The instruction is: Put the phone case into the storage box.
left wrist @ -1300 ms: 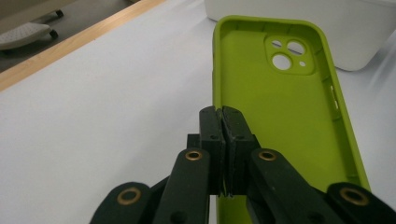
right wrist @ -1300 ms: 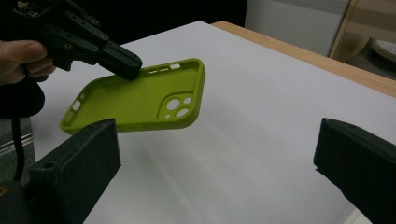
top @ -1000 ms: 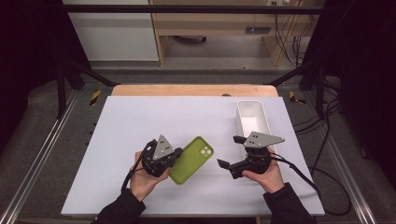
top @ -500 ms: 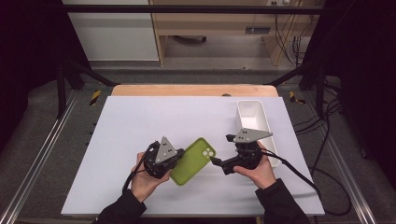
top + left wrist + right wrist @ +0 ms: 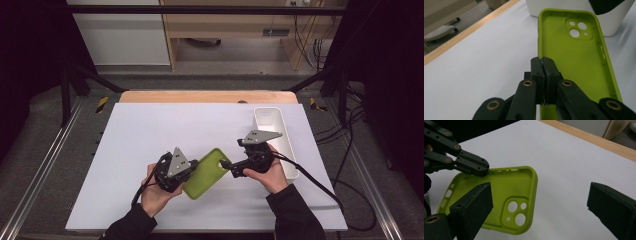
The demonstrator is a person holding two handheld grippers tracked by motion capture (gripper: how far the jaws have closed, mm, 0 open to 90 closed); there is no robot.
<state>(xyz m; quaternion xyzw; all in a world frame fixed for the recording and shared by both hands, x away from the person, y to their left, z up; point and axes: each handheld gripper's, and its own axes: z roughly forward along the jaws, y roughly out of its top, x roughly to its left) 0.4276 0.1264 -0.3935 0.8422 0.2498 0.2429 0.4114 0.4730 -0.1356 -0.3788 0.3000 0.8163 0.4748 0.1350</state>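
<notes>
While the left gripper (image 5: pixel 543 75) stays clenched on the long side wall of the lime-green soft plastic phone case (image 5: pixel 207 172) at frame centre, the right gripper (image 5: pixel 539 205), jaws wide but just closing, nears its camera-hole corner; a one-sided pinch could twist the case free.

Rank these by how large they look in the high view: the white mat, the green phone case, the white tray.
1. White mat, by far the largest.
2. White tray and green phone case: these look close in size. The grippers cover parts of both, so no firm order.
</notes>
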